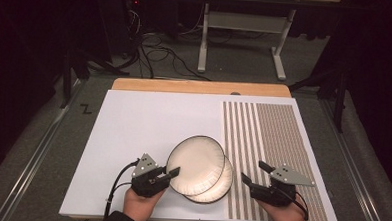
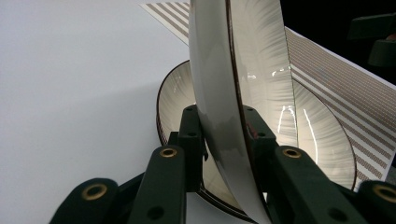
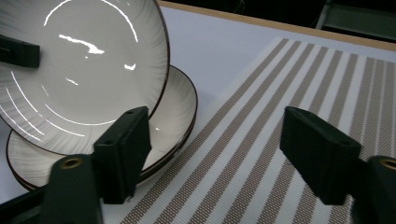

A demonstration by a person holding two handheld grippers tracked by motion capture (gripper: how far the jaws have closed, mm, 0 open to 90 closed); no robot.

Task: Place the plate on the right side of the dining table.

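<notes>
A cream plate with a dark rim (image 1: pixel 195 163) is held tilted up on its edge, and my left gripper (image 1: pixel 171 174) is shut on its left rim. In the left gripper view both jaws clamp that rim (image 2: pixel 215 93). A second matching plate (image 1: pixel 219 190) lies flat on the table under it, partly on the striped mat. My right gripper (image 1: pixel 253 172) stands open to the right of the plates, over the mat, with nothing between its jaws. In the right gripper view the tilted plate (image 3: pixel 84 70) and the flat plate (image 3: pixel 180 105) lie to the left of the open gripper (image 3: pixel 217 135).
A white board (image 1: pixel 133 128) covers the table's left and middle. A brown-and-white striped mat (image 1: pixel 273 139) covers the right side. A wooden edge (image 1: pixel 200 86) runs along the back. Beyond it are a metal stand (image 1: pixel 243 22) and cables (image 1: pixel 156 53) on the floor.
</notes>
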